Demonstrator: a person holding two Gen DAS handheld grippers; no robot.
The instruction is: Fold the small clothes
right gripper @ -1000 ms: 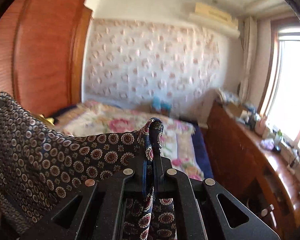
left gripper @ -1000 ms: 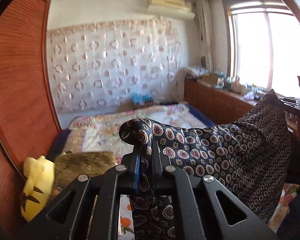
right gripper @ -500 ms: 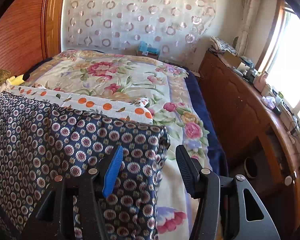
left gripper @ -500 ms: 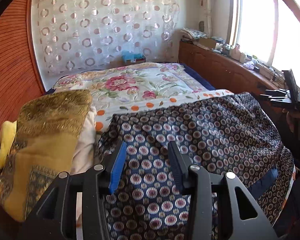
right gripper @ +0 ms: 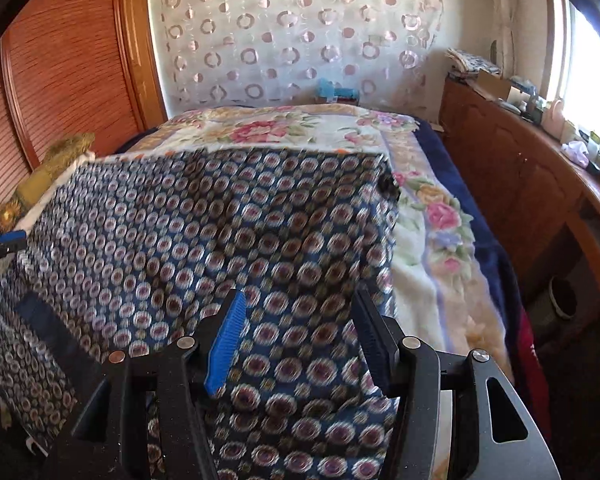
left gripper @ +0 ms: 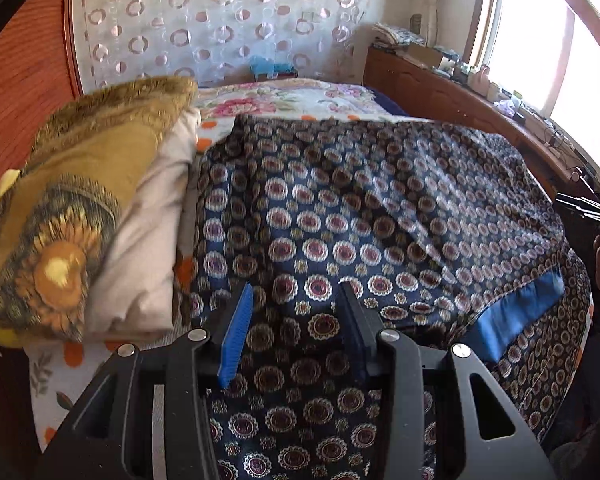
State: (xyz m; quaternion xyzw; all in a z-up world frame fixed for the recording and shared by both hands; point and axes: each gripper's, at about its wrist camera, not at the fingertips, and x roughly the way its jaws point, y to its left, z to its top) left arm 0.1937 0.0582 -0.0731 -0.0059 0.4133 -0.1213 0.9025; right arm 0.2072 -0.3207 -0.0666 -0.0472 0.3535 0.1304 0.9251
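A dark blue garment [left gripper: 360, 216] with round medallion print lies spread flat on the bed; a plain blue band [left gripper: 516, 320] shows near its right edge. It also fills the right wrist view [right gripper: 220, 232]. My left gripper [left gripper: 294, 300] is open and empty, just above the garment's near left part. My right gripper [right gripper: 300, 308] is open and empty above the garment's near right part. The left gripper's tip [right gripper: 4, 240] shows at the left edge of the right wrist view.
A yellow sunflower pillow [left gripper: 72, 184] on a white pillow [left gripper: 148, 240] lies left of the garment. A floral bedspread [right gripper: 432, 208] covers the bed. A wooden cabinet [right gripper: 532, 184] runs along the right under the window. A wooden wardrobe [right gripper: 60, 80] stands left.
Both grippers held the garment up in the air, then lowered it onto the bed and let go. Both now stand open and have drawn back slightly over the spread cloth.
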